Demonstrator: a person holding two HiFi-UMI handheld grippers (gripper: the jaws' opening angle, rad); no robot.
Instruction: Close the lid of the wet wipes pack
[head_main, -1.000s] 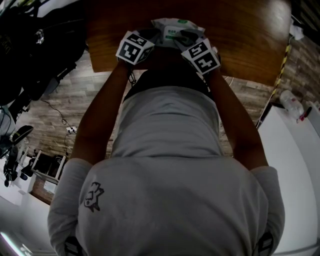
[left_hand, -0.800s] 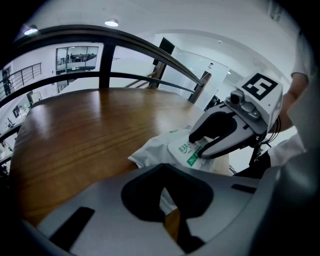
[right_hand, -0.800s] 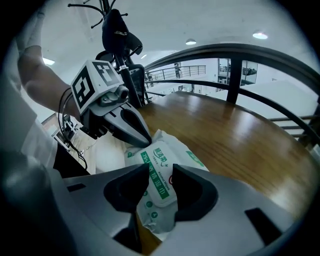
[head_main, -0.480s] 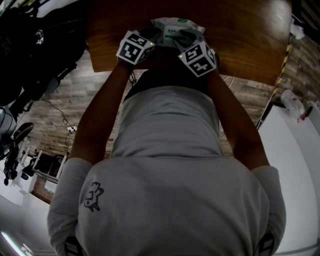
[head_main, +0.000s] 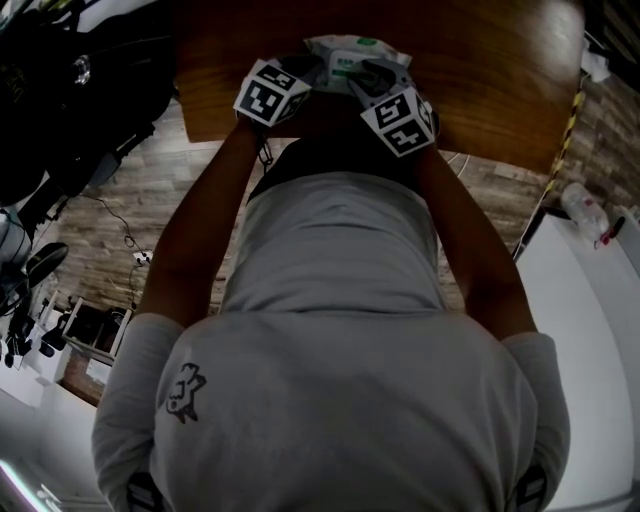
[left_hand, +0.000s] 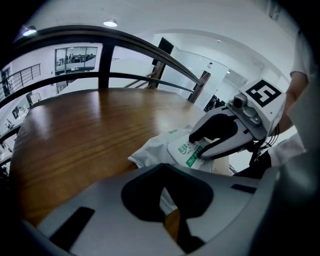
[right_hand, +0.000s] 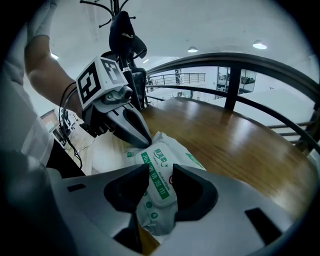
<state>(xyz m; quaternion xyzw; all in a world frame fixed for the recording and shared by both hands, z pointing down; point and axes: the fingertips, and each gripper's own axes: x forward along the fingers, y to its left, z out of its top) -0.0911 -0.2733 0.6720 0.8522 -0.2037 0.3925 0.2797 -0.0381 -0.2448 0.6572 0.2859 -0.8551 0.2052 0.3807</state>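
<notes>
The white wet wipes pack (head_main: 356, 52) lies on the wooden table (head_main: 480, 70) near its front edge. Its flat lid (right_hand: 161, 176), printed in green, lies down on the pack. My right gripper (right_hand: 160, 182) is open and straddles the lid, one pad at each long edge and the tips resting on the pack. My left gripper (left_hand: 167, 200) is shut on the pack's crinkled end (left_hand: 150, 152). In the right gripper view its fingers (right_hand: 135, 129) meet in a point at that edge. Seen from the head, both grippers (head_main: 300, 72) (head_main: 370, 78) flank the pack.
The round table top stretches far beyond the pack (left_hand: 75, 130). A dark curved railing (right_hand: 240, 65) runs behind it. My own torso (head_main: 330, 330) fills most of the head view and hides the table's front edge. A white counter (head_main: 590, 300) stands at the right.
My right gripper has rolled slightly over the lid; its marker cube has shifted a little. The left gripper and the pack have stayed in place.
</notes>
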